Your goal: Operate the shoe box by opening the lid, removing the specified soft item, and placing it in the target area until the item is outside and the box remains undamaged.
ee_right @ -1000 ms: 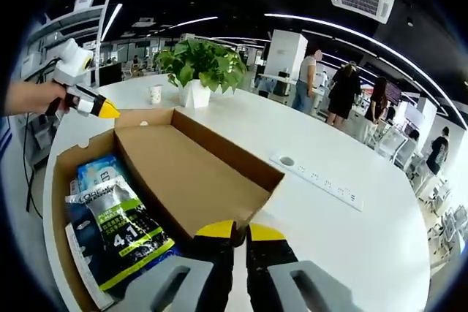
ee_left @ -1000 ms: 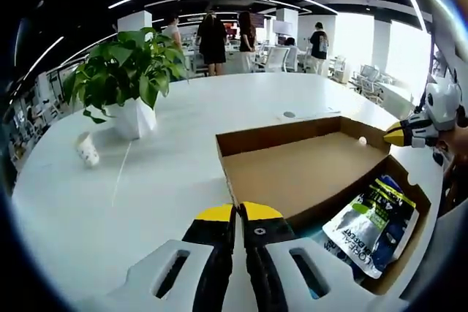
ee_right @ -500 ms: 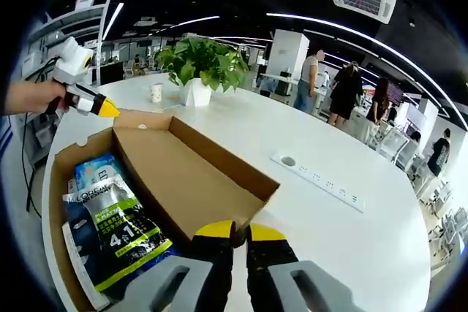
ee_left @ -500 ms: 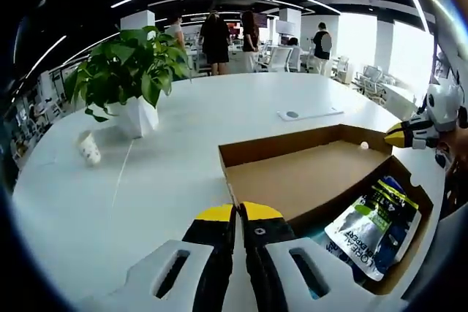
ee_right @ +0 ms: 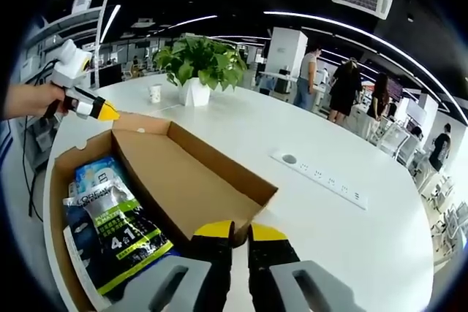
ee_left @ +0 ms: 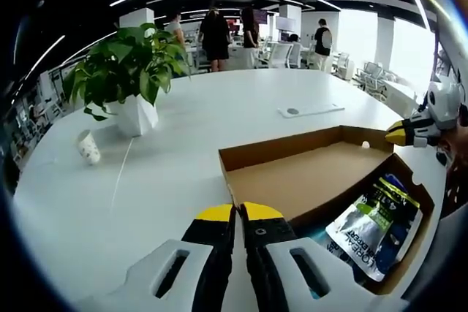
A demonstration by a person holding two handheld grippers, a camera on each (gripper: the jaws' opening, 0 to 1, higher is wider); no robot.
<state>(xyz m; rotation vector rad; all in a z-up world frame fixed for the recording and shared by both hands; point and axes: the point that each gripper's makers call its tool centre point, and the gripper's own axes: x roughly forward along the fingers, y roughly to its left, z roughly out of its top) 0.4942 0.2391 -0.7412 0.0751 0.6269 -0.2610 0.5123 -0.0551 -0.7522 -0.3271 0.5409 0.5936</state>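
The left gripper (ee_left: 239, 213) is pressing its yellow-tipped jaws together, with no gap showing, right at the near corner of the box lid (ee_left: 300, 173), though whether cardboard is being pinched between them I cannot tell. The right gripper (ee_right: 240, 231) is likewise closing its jaws tight against the lid's other near corner (ee_right: 183, 180); again the pinch itself is hidden. The lid is lying folded open and flat on the white table (ee_left: 146, 173), hinged beside the box (ee_left: 409, 239), which is sitting at the table's edge. Inside the box a soft silver, blue and green pouch (ee_right: 117, 217) is lying flat, reaching toward the wall nearest the hinge; its print is reading "L'OREAL", with "MEN EXPERT" under it in the right gripper view, and a large "4" and "1" lower down. Smaller text on it is too fine to read. Toward the table's far side a potted plant (ee_left: 124, 78) in a white pot is standing, with a small paper cup (ee_left: 88, 147) near it. A white power strip (ee_right: 318, 178) is lying on the tabletop well apart from the box. People (ee_right: 344, 89) are standing in the office behind.
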